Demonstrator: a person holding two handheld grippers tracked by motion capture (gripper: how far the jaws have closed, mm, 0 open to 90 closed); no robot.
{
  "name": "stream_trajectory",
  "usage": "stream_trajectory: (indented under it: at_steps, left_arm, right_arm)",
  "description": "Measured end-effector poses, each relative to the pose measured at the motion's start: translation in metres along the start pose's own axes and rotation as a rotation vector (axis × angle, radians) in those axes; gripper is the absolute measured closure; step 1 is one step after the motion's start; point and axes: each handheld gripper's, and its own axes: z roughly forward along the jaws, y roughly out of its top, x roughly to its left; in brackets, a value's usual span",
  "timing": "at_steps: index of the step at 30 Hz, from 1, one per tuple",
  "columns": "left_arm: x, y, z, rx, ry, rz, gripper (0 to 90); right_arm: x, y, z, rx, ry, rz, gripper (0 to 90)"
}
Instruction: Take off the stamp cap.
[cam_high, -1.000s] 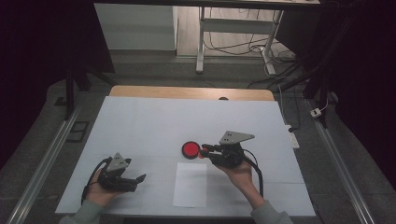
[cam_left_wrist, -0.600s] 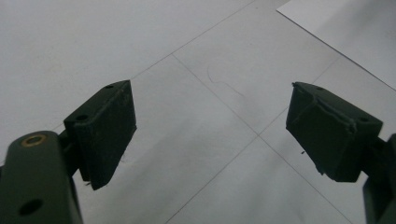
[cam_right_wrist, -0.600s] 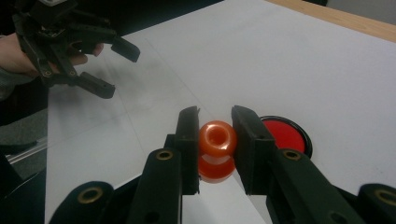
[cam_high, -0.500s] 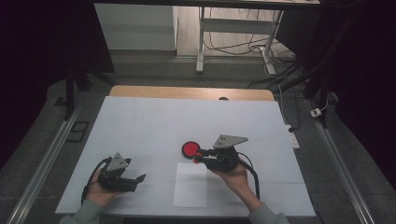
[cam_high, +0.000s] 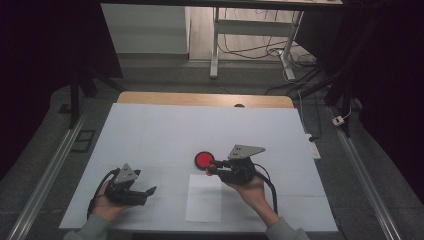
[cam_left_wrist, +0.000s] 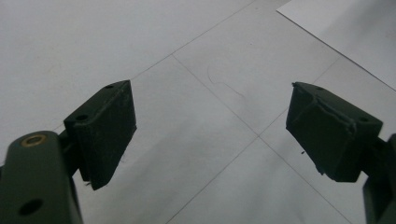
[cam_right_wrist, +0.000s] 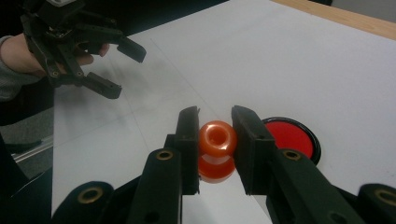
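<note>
High view. The counter (cam_high: 150, 135) carries a white covering, and the red disc (cam_high: 203, 160) with its dark rim lies near the middle of it; this disc serves as the landmark. Just beside the disc, on the person's side and toward the right, the right claw (cam_high: 212, 169) is held in the right hand (cam_high: 250, 187), its tips at the disc's rim. A sheet of white paper (cam_high: 204, 197) lies near the disc, directly toward the person. The left claw (cam_high: 149, 192) is held in the left hand (cam_high: 106, 202) well apart from the disc, toward the counter's near left corner.

Left gripper view. The left claw (cam_left_wrist: 210, 126) stands released, its two black jaws spread wide with bare counter between them. A corner of the paper (cam_left_wrist: 355, 32) lies beyond the jaws at upper right.

Right gripper view. The right claw (cam_right_wrist: 215, 135) is clenched on an orange spool-shaped piece (cam_right_wrist: 215, 144), which sits squarely between the jaws, one rounded end with a central hole facing the camera. The red disc (cam_right_wrist: 292, 135) lies flat just beside the held piece, partly hidden behind one jaw. Well apart from the disc, farther off, the left claw (cam_right_wrist: 119, 67) appears with its jaws parted.
</note>
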Motion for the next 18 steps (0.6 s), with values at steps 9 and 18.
stream_trajectory:
  at_steps: [9, 18]
  left_arm:
    - [-0.003, 0.004, 0.000, -0.015, -0.001, 0.010, 16.4]
    - [-0.009, 0.013, 0.004, -0.020, -0.018, 0.035, 16.4]
  right_arm:
    - [0.000, 0.000, 0.000, 0.002, -0.005, -0.003, 71.2]
    - [-0.001, 0.000, 0.000, 0.003, -0.009, -0.002, 71.2]
